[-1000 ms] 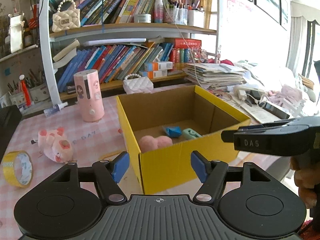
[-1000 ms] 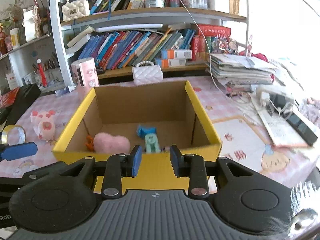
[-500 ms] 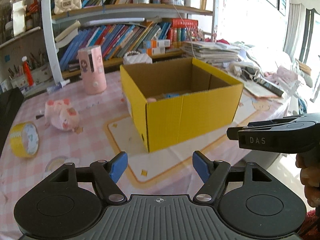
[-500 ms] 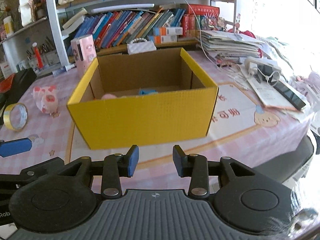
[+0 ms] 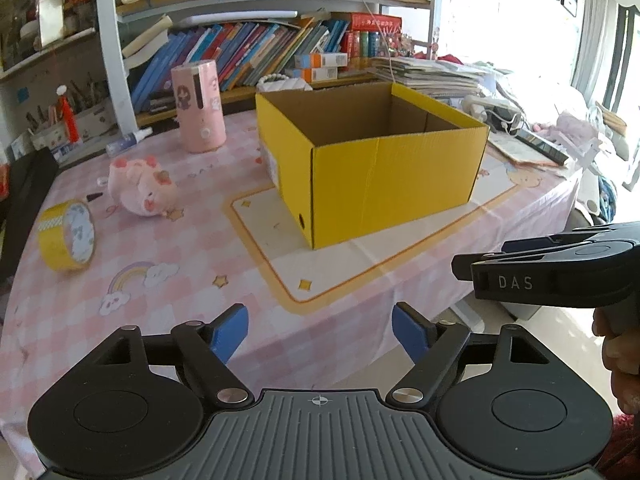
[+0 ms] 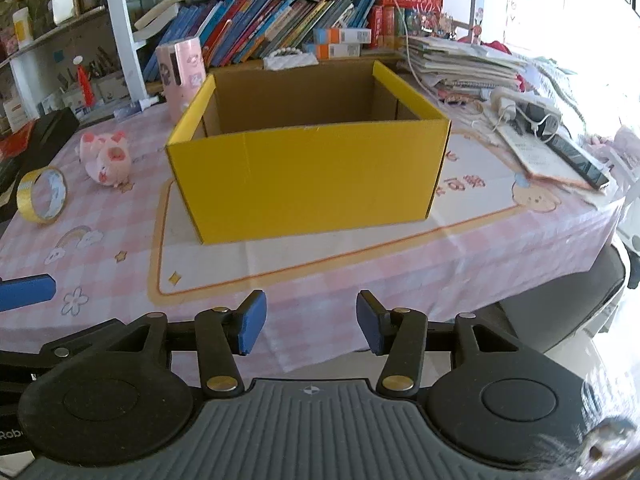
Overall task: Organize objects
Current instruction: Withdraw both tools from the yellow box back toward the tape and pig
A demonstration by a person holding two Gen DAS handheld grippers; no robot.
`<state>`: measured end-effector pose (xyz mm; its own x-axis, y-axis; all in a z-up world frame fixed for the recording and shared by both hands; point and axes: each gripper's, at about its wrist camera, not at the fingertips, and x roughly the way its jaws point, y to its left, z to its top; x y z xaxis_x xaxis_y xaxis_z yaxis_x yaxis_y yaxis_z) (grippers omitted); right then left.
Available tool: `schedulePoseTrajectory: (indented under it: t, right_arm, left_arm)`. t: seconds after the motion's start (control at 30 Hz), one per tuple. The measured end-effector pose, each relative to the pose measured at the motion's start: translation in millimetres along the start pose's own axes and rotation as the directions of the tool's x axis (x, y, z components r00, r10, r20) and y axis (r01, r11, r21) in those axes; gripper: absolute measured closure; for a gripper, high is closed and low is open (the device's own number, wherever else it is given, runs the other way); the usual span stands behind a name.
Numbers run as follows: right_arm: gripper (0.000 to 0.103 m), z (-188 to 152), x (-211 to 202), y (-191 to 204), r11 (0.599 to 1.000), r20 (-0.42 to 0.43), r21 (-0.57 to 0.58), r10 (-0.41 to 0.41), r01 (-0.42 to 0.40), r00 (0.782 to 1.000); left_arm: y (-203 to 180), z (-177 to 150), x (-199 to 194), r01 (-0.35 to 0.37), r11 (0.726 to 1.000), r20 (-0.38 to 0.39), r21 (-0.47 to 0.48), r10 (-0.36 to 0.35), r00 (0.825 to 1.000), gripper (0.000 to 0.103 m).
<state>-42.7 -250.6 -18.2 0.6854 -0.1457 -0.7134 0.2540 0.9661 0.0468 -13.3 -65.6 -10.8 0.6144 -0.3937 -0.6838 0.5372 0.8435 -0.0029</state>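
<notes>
A yellow cardboard box (image 5: 392, 184) stands open on the pink checked tablecloth; it also shows in the right wrist view (image 6: 308, 180). Its contents are hidden by the walls. A pink plush pig (image 5: 140, 186) (image 6: 107, 156) and a roll of yellow tape (image 5: 66, 236) (image 6: 40, 196) lie on the table left of the box. My left gripper (image 5: 320, 334) is open and empty, off the table's front edge. My right gripper (image 6: 308, 326) is open and empty, also in front of the table, and appears from the side in the left wrist view (image 5: 560, 276).
A pink cylinder (image 5: 199, 106) stands behind the pig. Bookshelves (image 5: 256, 44) line the back. Stacked papers (image 6: 460, 60), a power strip and a booklet (image 6: 548, 152) crowd the right side. A black case (image 6: 36, 136) sits at the left edge.
Both grippers have pulled back and down from over the box to beyond the table's front edge. The box's contents have dropped out of sight. The right gripper's jaws have opened wider.
</notes>
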Motion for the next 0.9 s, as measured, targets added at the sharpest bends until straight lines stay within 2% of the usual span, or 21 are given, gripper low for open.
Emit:
schedulePoseTrajectory:
  t: [0.37, 0.9]
  right_arm:
    - [0.047, -14.2, -5.3, 20.5, 0.999, -0.026, -0.020, 0.037, -0.037, 0.999]
    - [0.046, -25.2, -6.7, 57.9, 0.993, -0.046, -0.069, 0.097, -0.100, 0.994]
  left_arm:
    - [10.6, -16.2, -10.9, -0.017, 1.000, -0.028, -0.010, 0.017, 0.999, 0.021]
    - [37.8, -37.0, -29.5, -0.074, 0.995, -0.047, -0.059, 0.072, 0.996, 0.020]
